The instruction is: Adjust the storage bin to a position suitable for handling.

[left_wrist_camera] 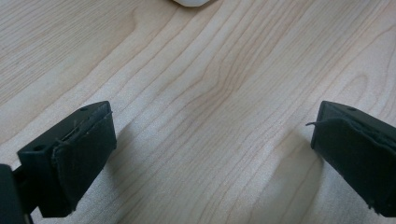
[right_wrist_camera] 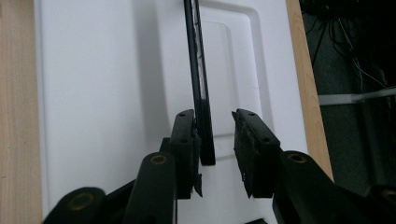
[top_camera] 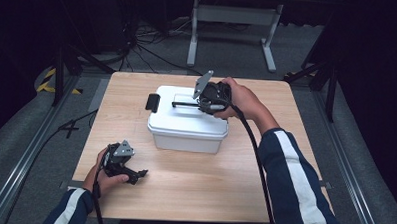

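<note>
Box [top_camera: 188, 122] is sitting white and lidded on the wooden table [top_camera: 193, 192] in the high view, with the right gripper [top_camera: 203, 103] reaching over its lid at the black handle [top_camera: 185, 104] and the left gripper [top_camera: 134, 175] resting near the box's front left corner. Left gripper view: jaws are standing wide apart over bare wood. Right gripper view: jaws are straddling the upright handle [right_wrist_camera: 200, 88], one pad [right_wrist_camera: 186, 140] touching, the other apart.

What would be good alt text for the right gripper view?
The right gripper straddles the raised black handle of a white lidded box; one jaw touches the handle, the other stands apart. The box sits on a wooden table.
</note>
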`<state>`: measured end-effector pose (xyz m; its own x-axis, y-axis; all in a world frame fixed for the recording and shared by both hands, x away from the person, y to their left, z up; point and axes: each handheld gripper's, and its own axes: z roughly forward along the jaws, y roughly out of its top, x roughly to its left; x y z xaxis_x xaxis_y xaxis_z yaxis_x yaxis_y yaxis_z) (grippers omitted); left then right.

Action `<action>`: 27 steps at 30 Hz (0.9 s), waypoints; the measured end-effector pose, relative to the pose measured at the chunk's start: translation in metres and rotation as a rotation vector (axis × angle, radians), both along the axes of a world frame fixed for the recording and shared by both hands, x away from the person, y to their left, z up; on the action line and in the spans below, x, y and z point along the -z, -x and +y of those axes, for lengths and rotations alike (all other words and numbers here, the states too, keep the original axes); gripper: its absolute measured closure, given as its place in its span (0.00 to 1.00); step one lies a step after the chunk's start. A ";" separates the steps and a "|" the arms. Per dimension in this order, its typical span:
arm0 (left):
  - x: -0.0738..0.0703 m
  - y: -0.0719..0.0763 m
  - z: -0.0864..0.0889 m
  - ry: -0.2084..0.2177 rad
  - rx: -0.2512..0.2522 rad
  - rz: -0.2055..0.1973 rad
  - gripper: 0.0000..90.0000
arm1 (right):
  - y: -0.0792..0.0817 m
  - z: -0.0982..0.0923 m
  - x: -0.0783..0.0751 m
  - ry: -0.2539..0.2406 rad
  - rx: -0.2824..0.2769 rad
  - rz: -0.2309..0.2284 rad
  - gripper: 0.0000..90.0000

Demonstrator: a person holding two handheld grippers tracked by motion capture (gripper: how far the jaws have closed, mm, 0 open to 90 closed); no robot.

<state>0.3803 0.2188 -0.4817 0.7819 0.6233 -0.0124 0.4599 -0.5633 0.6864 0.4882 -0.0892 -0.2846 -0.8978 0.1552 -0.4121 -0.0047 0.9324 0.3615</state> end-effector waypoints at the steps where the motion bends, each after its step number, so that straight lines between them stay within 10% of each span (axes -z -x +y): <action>1: 0.000 0.000 0.000 0.001 -0.001 0.001 0.01 | 0.000 0.001 0.001 0.002 0.004 0.002 0.80; 27: 0.000 0.000 0.000 -0.001 0.000 -0.003 0.01 | 0.004 0.016 -0.003 0.047 -0.069 -0.048 0.94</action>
<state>0.3805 0.2189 -0.4817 0.7820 0.6232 -0.0097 0.4579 -0.5639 0.6873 0.4838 -0.0730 -0.2821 -0.8847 0.0735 -0.4603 -0.0854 0.9452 0.3151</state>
